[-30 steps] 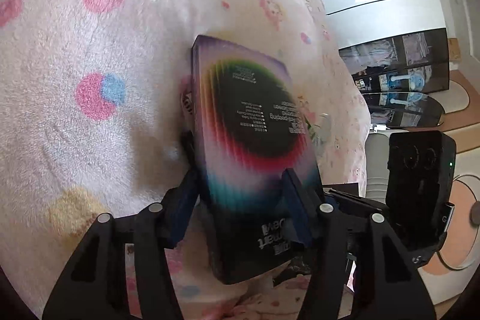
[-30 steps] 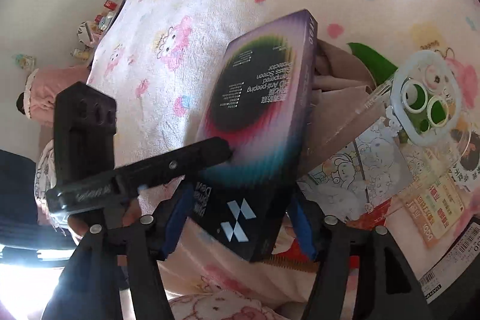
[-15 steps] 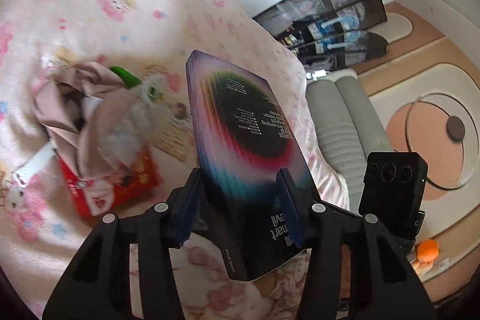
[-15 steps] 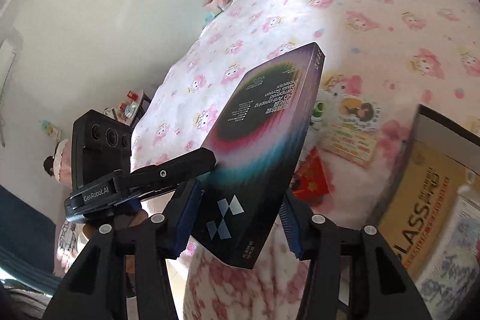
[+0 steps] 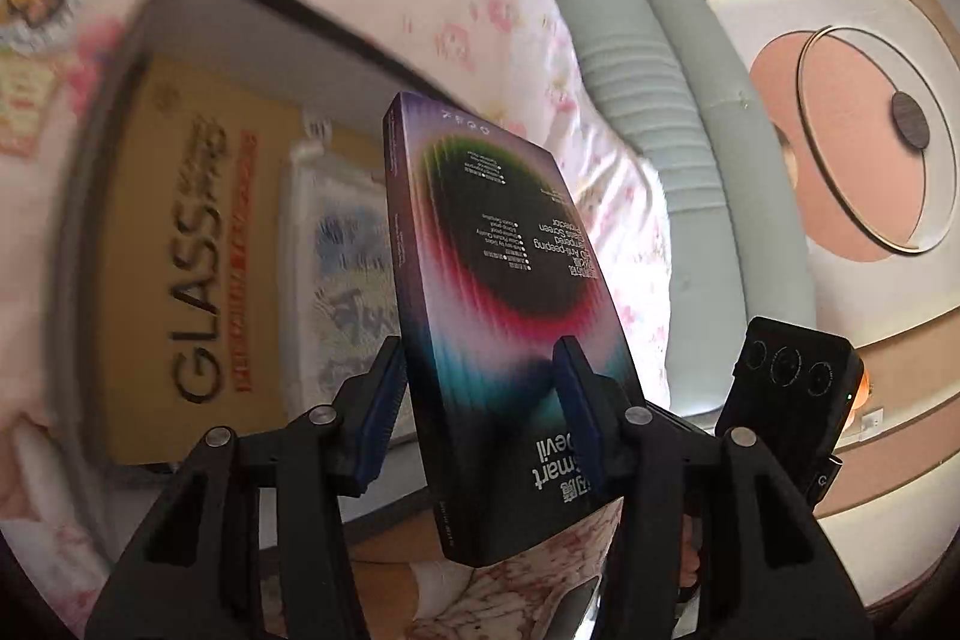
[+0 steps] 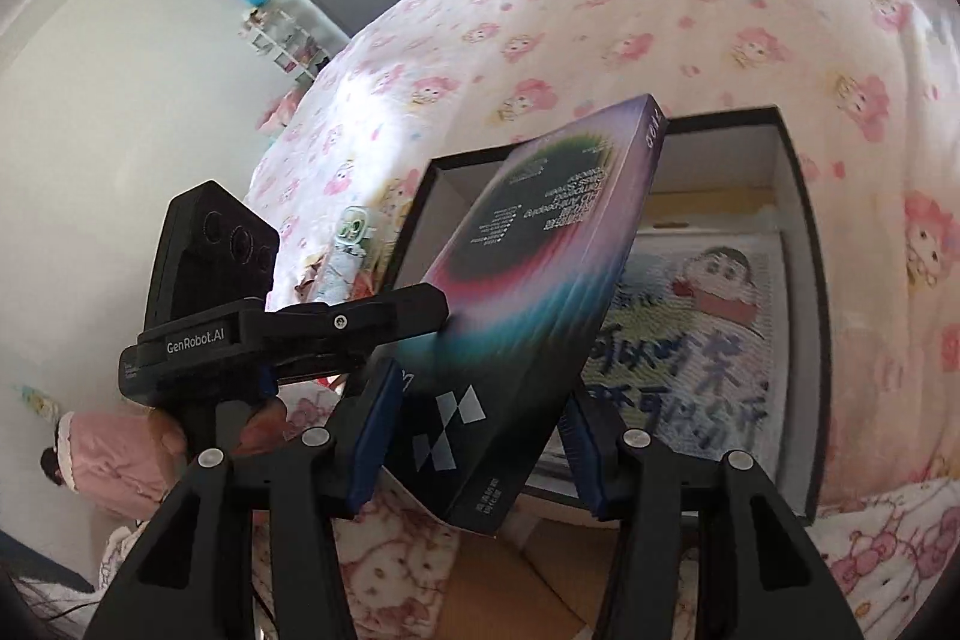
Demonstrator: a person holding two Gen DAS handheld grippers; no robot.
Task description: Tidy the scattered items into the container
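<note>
Both grippers have hold of the same thing: a flat dark cardboard box printed with a black disc ringed in red, teal and purple, a screen-protector pack by its lettering. From the left wrist camera, the left gripper has its blue-padded fingers closed against the pack's two broad faces near its lower end, and the pack stands up on edge, leaning a little toward one o'clock. From the right wrist camera, the right gripper likewise has its blue pads squeezed onto the lower end of the same pack, which tilts toward one o'clock there too, and the left gripper's black finger comes in from nine o'clock and presses on the printed face.

The pack hangs in the air over an open shallow box with a black rim and pale inner walls, which sits on a bed covered in a pale pink blanket with cartoon characters. Inside that container lie a mustard-yellow flat carton with "GLASS" in black letters toward nine o'clock in the left view, and a clear sleeve holding a cartoon boy picture beside it. At ten o'clock of the container in the right view, a clear phone case with a green camera ring lies on the blanket among other small packets, blurred.
</note>
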